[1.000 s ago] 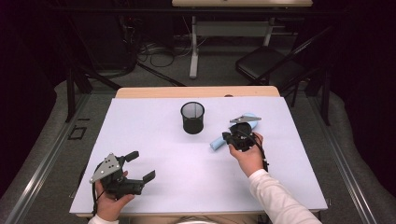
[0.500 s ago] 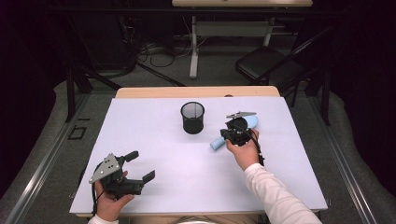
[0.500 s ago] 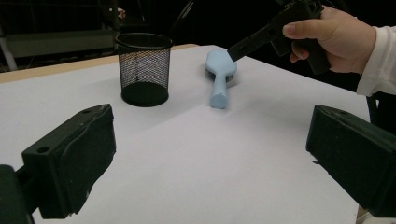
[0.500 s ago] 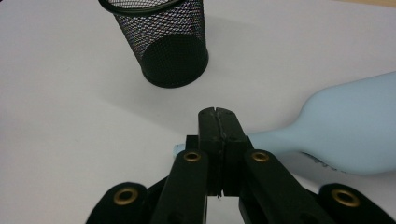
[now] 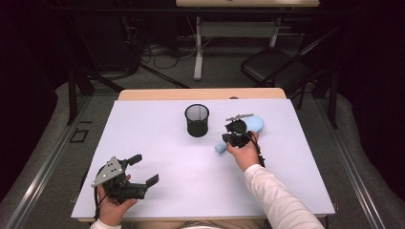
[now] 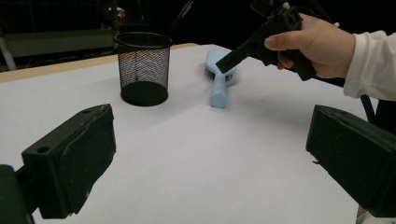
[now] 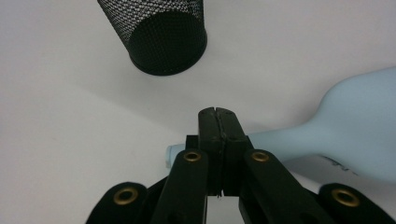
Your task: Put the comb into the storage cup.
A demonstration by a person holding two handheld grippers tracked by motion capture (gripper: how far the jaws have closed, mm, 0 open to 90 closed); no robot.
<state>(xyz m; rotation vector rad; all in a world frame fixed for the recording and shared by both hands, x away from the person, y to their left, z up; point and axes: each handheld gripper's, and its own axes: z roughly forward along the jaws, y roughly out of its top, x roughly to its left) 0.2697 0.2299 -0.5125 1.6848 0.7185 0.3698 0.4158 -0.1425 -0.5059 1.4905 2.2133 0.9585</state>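
The right gripper (image 7: pixel 218 122) has its two black jaws pressed flat together, with nothing between them. It hangs just above the handle of the light blue hairbrush (image 7: pixel 336 126), so it looks like it is getting ready to grab it. The jaws must spread apart first, or they cannot fit around the handle.

The hairbrush (image 5: pixel 248 130) lies flat on the white table (image 5: pixel 157 143), bristles down, with its thin handle pointing toward the person. That makes the handle the easy part to pinch.

Near the brush stands a black mesh cup (image 5: pixel 197 119), upright with its top open. I think the brush may be meant to go in there.

The left gripper (image 5: pixel 142 168) rests well apart from all this, near the front edge. Its jaws are spread wide and hold nothing. It seems to be just waiting.
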